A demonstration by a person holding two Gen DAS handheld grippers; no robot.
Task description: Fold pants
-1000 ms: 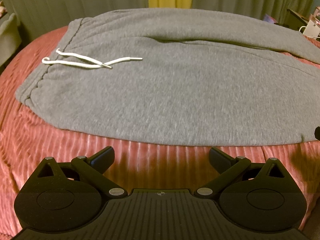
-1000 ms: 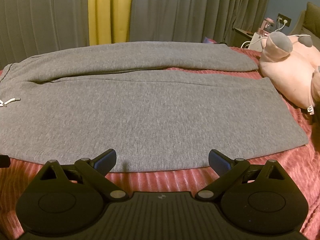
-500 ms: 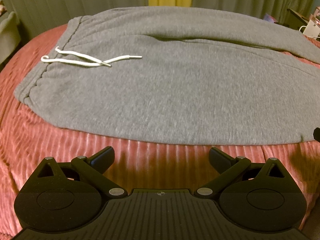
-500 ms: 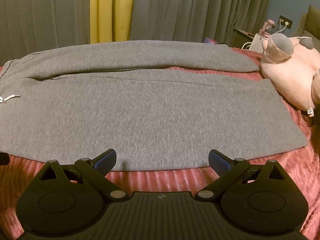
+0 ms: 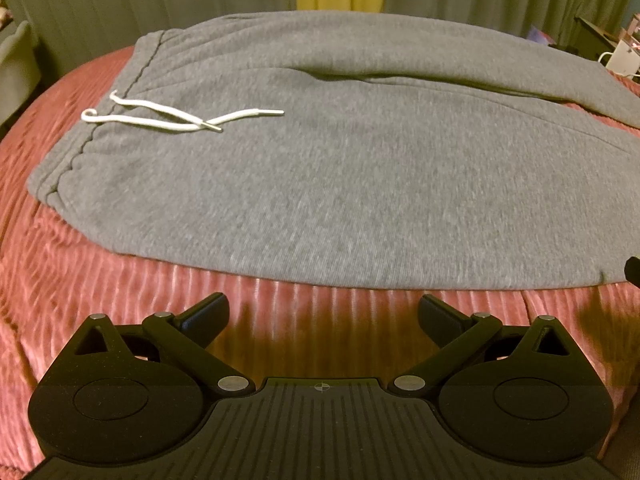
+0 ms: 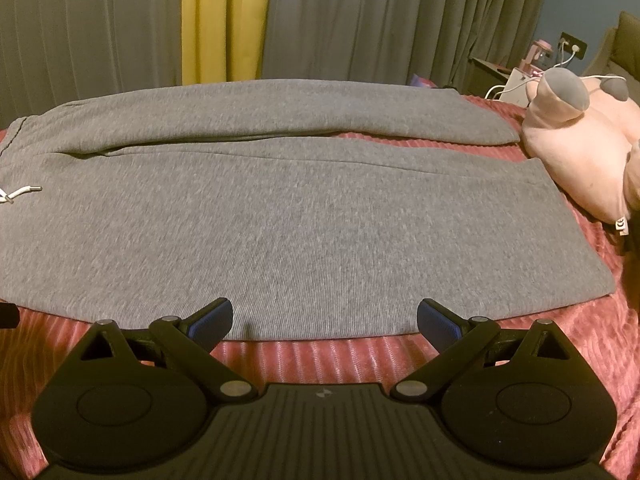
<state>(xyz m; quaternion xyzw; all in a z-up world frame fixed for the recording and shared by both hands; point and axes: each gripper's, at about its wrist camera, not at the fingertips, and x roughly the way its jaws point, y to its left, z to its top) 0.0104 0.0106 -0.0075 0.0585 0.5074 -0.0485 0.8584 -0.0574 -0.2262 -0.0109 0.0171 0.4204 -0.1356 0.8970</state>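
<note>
Grey sweatpants [image 5: 340, 168] lie flat on a red ribbed bedspread [image 5: 100, 264], waistband at the left, legs running to the right. A white drawstring [image 5: 172, 118] lies on the waist part. The right wrist view shows both legs [image 6: 300, 220], the far one [image 6: 280, 112] a little apart from the near one. My left gripper [image 5: 323, 316] is open and empty just short of the pants' near edge. My right gripper [image 6: 325, 322] is open and empty, its fingertips at the near leg's edge.
A pink plush toy [image 6: 580, 148] lies at the bed's right end beside the leg cuffs. Grey and yellow curtains [image 6: 224, 20] hang behind the bed. A side table with chargers and cables [image 6: 520, 76] stands at the far right.
Both grippers have moved slightly forward toward the pants' near edge. The pants have not moved and both grippers stay open.
</note>
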